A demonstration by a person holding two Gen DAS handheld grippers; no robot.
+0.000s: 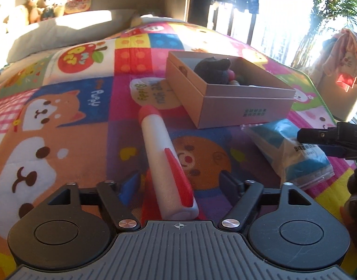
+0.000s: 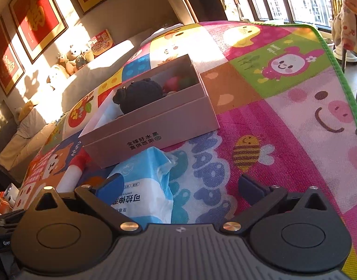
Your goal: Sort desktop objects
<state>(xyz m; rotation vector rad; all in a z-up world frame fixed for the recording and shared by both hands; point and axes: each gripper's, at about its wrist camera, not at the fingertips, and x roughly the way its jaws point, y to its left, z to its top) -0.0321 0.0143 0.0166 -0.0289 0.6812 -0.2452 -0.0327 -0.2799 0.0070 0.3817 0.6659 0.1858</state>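
Note:
A white foam stick with red ends [image 1: 165, 161] lies on the colourful play mat [image 1: 61, 116], running away from me. My left gripper [image 1: 179, 184] is open and straddles its near end, with neither pad pressing on it. An open cardboard box [image 1: 227, 98] sits beyond, holding a black plush toy [image 1: 212, 68] and small coloured things. A blue and white tissue pack [image 2: 145, 182] lies in front of the box [image 2: 150, 121]. My right gripper [image 2: 180, 186] is open over the pack, whose body is near the left finger. The stick [image 2: 71, 177] shows at the left.
The mat's green border [image 2: 337, 74] marks its right edge, with a drop past it. A grey cushion [image 1: 61, 32] and several plush toys [image 2: 73, 58] line the far side. A cloth-draped seat [image 1: 341, 65] stands off the mat to the right. The right gripper's finger [image 1: 318, 136] hovers above the tissue pack [image 1: 292, 149].

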